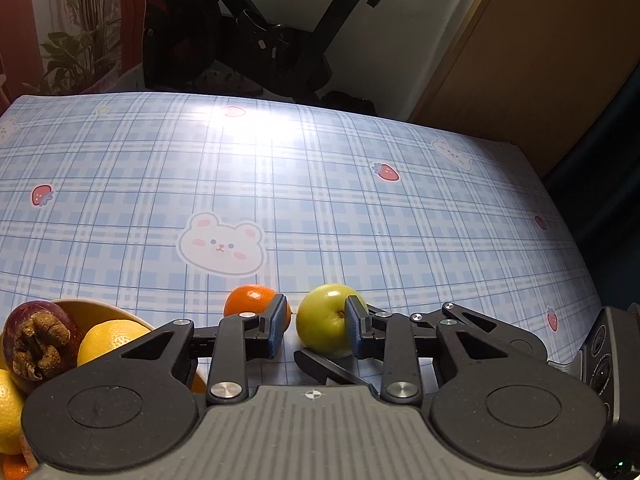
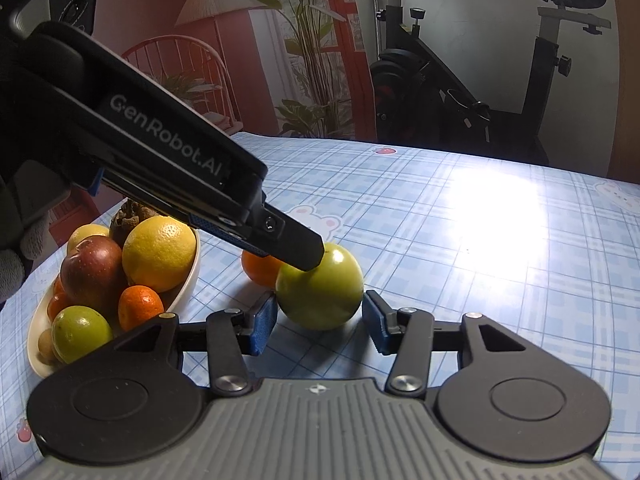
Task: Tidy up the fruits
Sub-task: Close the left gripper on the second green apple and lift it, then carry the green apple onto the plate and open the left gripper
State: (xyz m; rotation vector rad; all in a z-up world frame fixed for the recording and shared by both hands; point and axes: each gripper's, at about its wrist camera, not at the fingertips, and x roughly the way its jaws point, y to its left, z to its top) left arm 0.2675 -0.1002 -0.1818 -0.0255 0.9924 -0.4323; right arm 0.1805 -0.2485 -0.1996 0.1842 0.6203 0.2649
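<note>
A green apple (image 2: 320,288) rests on the blue checked tablecloth (image 2: 480,240), with an orange (image 2: 258,270) just behind it on the left. My right gripper (image 2: 320,303) is open, its blue pads flanking the apple's near side very closely. My left gripper (image 2: 306,255) comes down from the upper left, one fingertip on the apple's top. In the left wrist view my left gripper (image 1: 316,320) stands narrowly open with nothing gripped: one finger covers part of the apple (image 1: 324,320), the other part of the orange (image 1: 248,300). A cream bowl (image 2: 188,280) at the left holds several fruits.
The bowl (image 1: 92,308) carries a lemon (image 2: 158,254), a red apple (image 2: 92,272), a mandarin (image 2: 140,306), a green fruit (image 2: 80,332) and a mangosteen (image 1: 36,336). An exercise bike (image 2: 460,92), a plant and a lamp stand past the table's far edge.
</note>
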